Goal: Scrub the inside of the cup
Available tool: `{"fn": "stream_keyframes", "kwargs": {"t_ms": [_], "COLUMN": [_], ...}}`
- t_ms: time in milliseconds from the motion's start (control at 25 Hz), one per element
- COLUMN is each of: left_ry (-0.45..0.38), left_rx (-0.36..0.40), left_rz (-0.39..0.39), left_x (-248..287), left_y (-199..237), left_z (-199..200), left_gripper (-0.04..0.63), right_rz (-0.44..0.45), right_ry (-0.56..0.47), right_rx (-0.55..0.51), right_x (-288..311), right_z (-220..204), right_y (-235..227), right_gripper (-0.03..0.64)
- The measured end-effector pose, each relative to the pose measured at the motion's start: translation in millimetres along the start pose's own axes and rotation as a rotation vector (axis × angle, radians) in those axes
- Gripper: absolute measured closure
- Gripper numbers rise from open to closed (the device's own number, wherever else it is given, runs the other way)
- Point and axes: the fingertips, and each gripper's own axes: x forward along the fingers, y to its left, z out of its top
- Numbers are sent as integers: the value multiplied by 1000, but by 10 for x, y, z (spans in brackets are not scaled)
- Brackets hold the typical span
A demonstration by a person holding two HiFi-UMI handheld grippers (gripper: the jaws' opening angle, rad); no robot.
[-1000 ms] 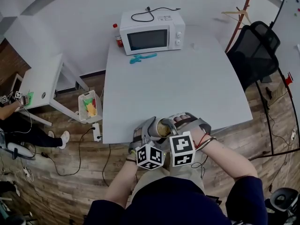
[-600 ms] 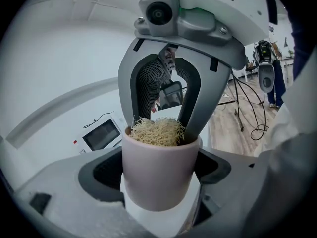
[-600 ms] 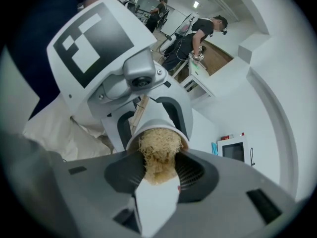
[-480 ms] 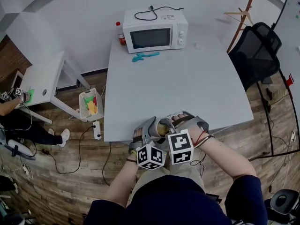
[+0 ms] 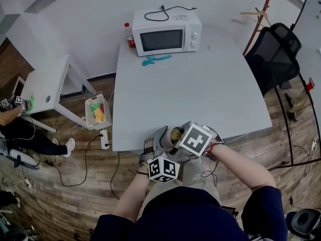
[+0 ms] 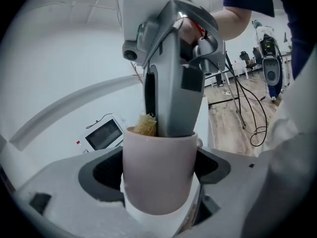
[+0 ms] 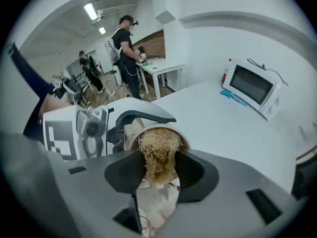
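A pale pink cup (image 6: 157, 175) sits clamped between the jaws of my left gripper (image 6: 158, 182), just past the near edge of the grey table (image 5: 190, 84). My right gripper (image 7: 159, 170) is shut on a tan fibrous scrubber (image 7: 157, 155) and pushes it into the cup's mouth (image 7: 161, 133). In the left gripper view the right gripper's grey body (image 6: 173, 73) reaches down into the cup, with a tuft of scrubber (image 6: 145, 125) at the rim. In the head view both grippers meet over the cup (image 5: 175, 134), the right one's marker cube (image 5: 194, 139) tilted up.
A white microwave (image 5: 164, 34), a teal tool (image 5: 154, 59) and a red-capped bottle (image 5: 128, 34) stand at the table's far end. A black office chair (image 5: 273, 54) is at the right, a small white table (image 5: 45, 92) and a bin (image 5: 96, 112) at the left. People stand behind (image 7: 126, 48).
The right gripper has rolled, so its marker cube now faces up and sits higher over the cup. The left gripper and cup have stayed in place.
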Motion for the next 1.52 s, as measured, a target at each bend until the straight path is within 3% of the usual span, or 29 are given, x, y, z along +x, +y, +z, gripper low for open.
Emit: {"fn": "stream_keyframes", "kwargs": {"t_ms": [320, 440, 600, 800, 1120, 1520], "left_ry": [-3, -3, 1, 0, -8, -9], "left_rx": [39, 45, 45, 40, 4, -9], "left_rz": [26, 33, 39, 36, -11, -68], "left_x": [-58, -63, -57, -64, -51, -11], "left_y": [-48, -48, -36, -28, -127, -297], "left_z": [-14, -11, -27, -22, 1, 0], "left_gripper": [176, 176, 176, 176, 176, 176], "right_rz": [283, 311, 275, 203, 14, -148], "right_ry": [-28, -45, -56, -63, -45, 22], "right_rx": [612, 683, 635, 455, -232, -835], "right_x": [64, 61, 68, 46, -18, 60], "right_z": [-96, -96, -80, -65, -12, -223], "right_y": [44, 46, 44, 56, 180, 266], "right_gripper": [445, 445, 445, 445, 445, 445]}}
